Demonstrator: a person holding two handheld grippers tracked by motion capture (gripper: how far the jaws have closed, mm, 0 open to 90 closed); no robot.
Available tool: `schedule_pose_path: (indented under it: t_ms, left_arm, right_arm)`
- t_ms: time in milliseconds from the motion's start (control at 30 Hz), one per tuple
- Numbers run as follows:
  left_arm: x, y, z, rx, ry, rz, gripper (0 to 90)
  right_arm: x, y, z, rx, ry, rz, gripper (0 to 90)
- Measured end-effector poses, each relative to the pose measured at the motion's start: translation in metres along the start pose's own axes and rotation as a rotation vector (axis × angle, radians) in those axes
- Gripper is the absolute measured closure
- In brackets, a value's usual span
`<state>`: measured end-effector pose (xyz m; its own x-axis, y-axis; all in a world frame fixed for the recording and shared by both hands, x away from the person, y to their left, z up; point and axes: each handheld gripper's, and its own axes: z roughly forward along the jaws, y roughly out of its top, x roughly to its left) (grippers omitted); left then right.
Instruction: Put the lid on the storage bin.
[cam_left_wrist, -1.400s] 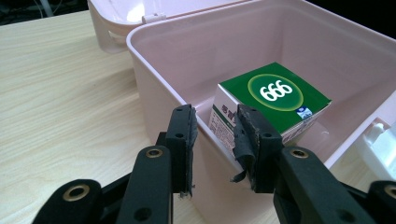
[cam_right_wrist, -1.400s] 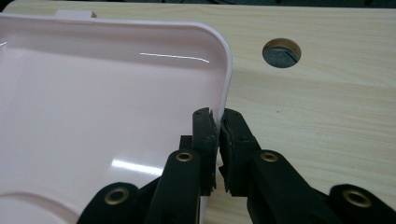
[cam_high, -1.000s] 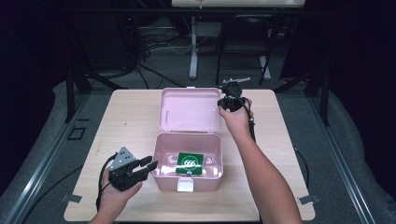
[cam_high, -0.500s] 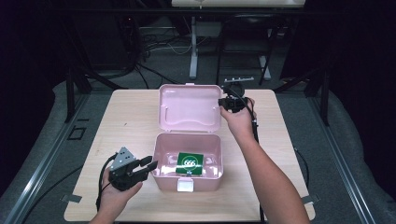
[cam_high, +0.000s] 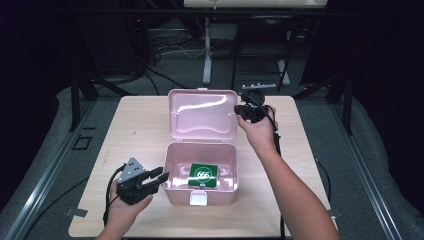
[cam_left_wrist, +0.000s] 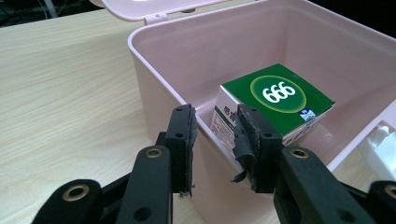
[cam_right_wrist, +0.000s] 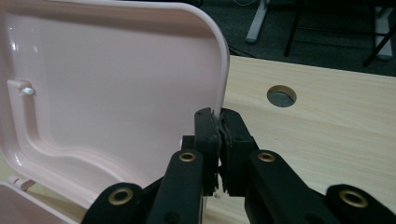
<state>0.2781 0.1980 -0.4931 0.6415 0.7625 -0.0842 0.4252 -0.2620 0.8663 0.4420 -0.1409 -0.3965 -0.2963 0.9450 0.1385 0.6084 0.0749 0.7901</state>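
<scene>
Dark room w/ cables behind, pale wood table (cam_high: 135, 135) in front. The pink box (cam_high: 201, 192) sits near the person, its lid (cam_high: 202, 114) up. Right gripper (cam_high: 246, 111) is pinching the lid's side edge, jaws squeezed tight. Left gripper (cam_high: 159, 180) looks clamped on the box's left wall, tho the pads aren't clear. A green carton (cam_left_wrist: 273, 102) lies inside. If the thin edge slips out, the lid could drop and slam.

High view looks down from afar; both claw views sit close, sharing the pink box (cam_high: 200, 170)
</scene>
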Motion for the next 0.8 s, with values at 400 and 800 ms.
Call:
schedule_pose_path:
  t_ms: [400,800]
  left_arm:
    - [0.000,0.000,0.000,0.001,0.000,0.000,67.5]
    - [0.000,0.000,0.000,0.000,0.002,-0.002,67.6]
  right_arm:
    - [0.003,-0.004,-0.017,-0.029,0.021,-0.023,87.0]
    - [0.005,-0.010,-0.030,-0.055,0.048,-0.034,87.2]
